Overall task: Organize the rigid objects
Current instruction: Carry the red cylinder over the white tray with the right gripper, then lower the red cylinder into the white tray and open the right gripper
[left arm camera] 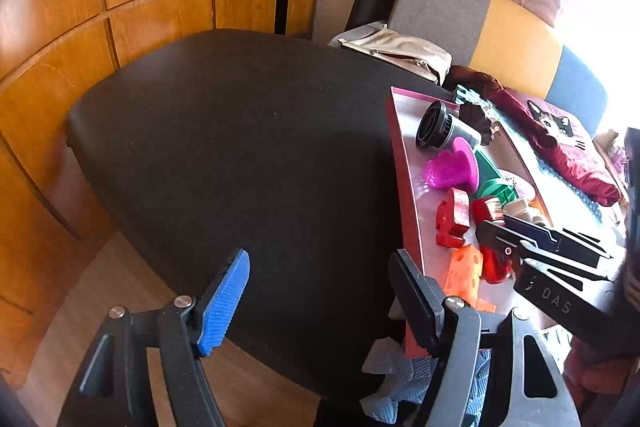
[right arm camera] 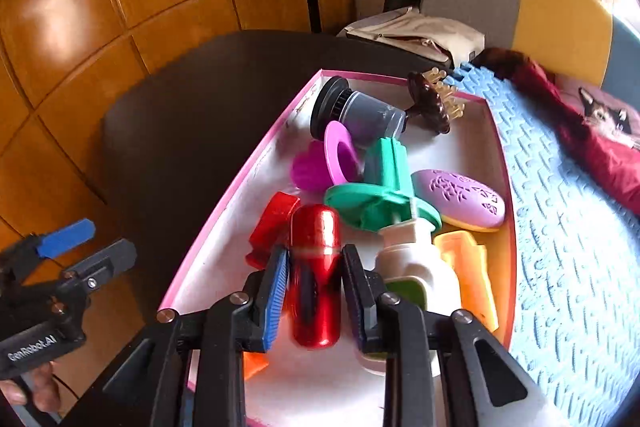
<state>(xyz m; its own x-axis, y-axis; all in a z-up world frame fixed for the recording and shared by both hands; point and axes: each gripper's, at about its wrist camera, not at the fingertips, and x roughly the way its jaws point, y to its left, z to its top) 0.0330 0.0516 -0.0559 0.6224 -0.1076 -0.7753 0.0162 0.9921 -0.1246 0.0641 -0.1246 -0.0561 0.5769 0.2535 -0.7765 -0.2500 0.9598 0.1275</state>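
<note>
Red cylinder (right arm camera: 316, 279) clamped between right hand-held gripper (right arm camera: 314, 301) pads, over pink-rimmed box (right arm camera: 240, 183)

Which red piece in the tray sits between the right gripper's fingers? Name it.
The glossy red cylinder, rounded at both ends, sits between the right gripper fingers. The other red block lies just left of it, ungripped.

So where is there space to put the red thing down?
The black table is bare from its wardrobe-side edge across to the pink box. The left gripper hangs open over it. Inside the box it is crowded around the red cylinder that the right gripper holds.
</note>
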